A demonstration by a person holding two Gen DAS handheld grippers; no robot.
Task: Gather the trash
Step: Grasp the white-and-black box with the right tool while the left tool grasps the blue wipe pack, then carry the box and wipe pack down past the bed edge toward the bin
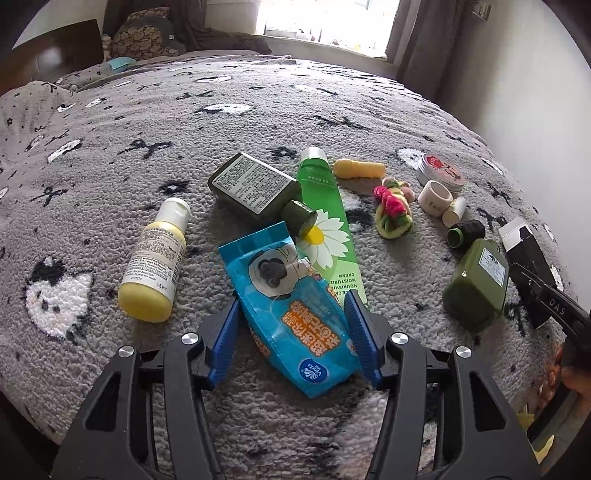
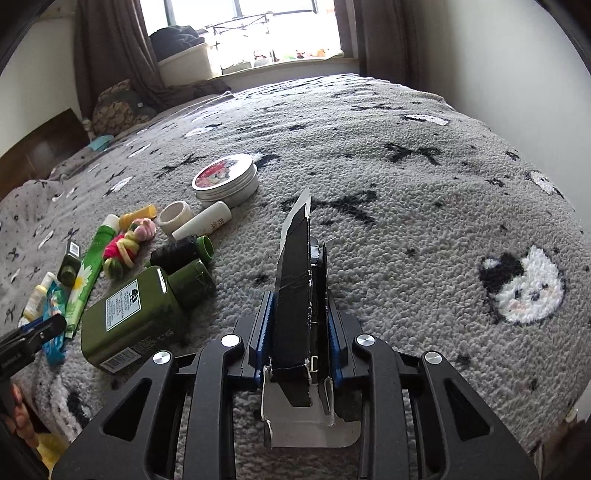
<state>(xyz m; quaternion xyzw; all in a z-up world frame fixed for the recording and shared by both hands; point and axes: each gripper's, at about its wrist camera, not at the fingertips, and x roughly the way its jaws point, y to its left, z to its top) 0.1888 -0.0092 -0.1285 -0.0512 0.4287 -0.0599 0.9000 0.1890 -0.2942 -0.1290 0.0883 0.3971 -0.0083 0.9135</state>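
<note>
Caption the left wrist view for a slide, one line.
Left gripper jaws closed on a blue wipes packet lying on a grey blanket among scattered cosmetic bottles.

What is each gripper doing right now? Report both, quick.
Left gripper: closed on the blue wipes packet.
Right gripper: closed on the black carton.

1. Daylight comes from the window [image 1: 325,22] at 12 o'clock, blown out to white glare in both views.
2. The bed [image 1: 258,118] is evenly lit, with soft, short shadows.
3. Fisheye bending and dark vignetted corners; focus is sharp centrally.
</note>
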